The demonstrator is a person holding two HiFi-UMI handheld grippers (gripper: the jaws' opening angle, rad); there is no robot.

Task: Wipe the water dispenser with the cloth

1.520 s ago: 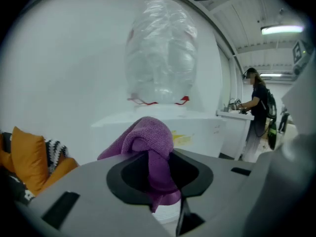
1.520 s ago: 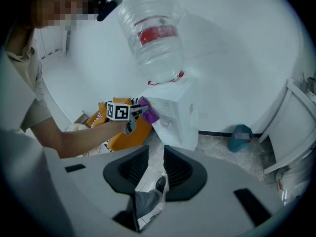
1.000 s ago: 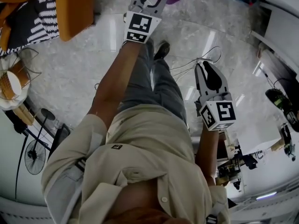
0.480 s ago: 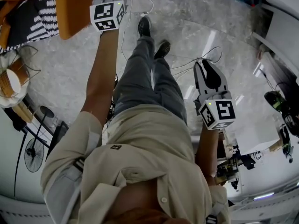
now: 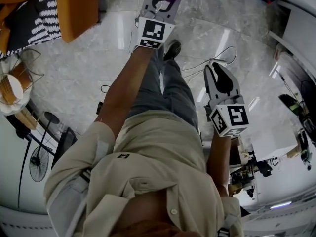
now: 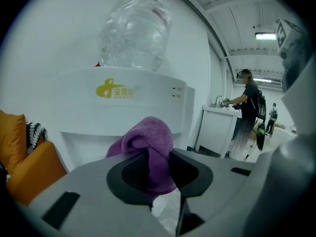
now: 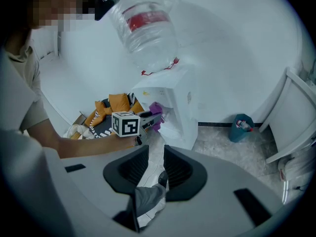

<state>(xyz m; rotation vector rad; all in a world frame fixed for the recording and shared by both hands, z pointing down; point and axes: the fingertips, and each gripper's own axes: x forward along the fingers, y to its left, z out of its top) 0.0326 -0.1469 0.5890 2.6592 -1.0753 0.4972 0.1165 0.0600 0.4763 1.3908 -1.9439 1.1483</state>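
The white water dispenser (image 6: 138, 107) fills the left gripper view, with a clear bottle (image 6: 136, 28) upside down on top. My left gripper (image 6: 158, 157) is shut on a purple cloth (image 6: 148, 137), which bunches up between the jaws just in front of the dispenser's recessed tap bay. In the right gripper view the left gripper (image 7: 153, 116) holds the cloth (image 7: 156, 107) against the dispenser (image 7: 180, 107) front. In the head view the left gripper (image 5: 163, 1) is stretched far forward. My right gripper (image 5: 219, 78) hangs low at my side, empty, with a narrow gap between its jaws.
An orange sofa (image 5: 74, 9) with a striped cushion (image 5: 42, 14) stands left of the dispenser. Cables (image 5: 212, 58) trail over the marble floor. A teal bin (image 7: 241, 126) sits to the dispenser's right. A person stands at a white counter (image 6: 219, 127) in the background.
Half a second ago the left gripper had swung left toward the sofa. It has come back right with the cloth. The right gripper has stayed where it was.
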